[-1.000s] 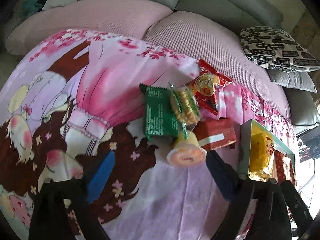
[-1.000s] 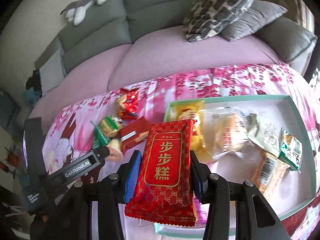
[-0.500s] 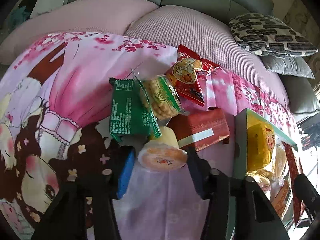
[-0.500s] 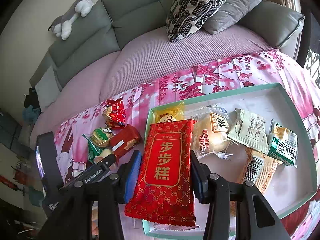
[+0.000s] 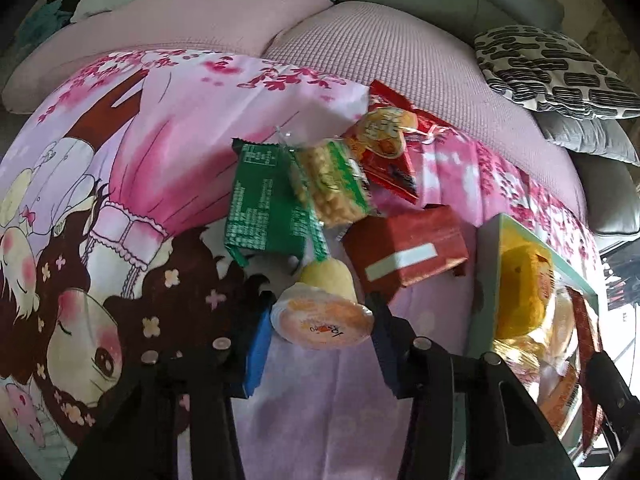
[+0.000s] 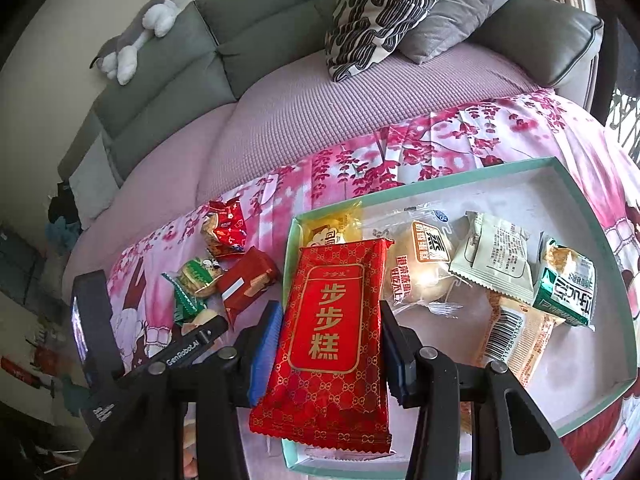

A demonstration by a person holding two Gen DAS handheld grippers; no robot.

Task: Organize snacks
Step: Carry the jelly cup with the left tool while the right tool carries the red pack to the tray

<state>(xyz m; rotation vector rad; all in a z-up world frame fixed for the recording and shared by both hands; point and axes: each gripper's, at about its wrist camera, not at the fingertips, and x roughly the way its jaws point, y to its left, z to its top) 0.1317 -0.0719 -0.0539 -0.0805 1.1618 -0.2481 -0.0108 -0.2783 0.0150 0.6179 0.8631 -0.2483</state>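
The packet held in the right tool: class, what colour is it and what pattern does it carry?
Red packet with a gold interlocking lattice pattern and gold characters; clearest in the right wrist view.

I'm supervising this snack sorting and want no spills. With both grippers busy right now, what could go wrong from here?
1. The left gripper is closing on the round jelly cup, which lies on its side; squeezed at the curved rim, it may pop out or crush.
2. The right gripper holds the red packet by its edges over the tray; released here, it would likely cover the yellow snack.
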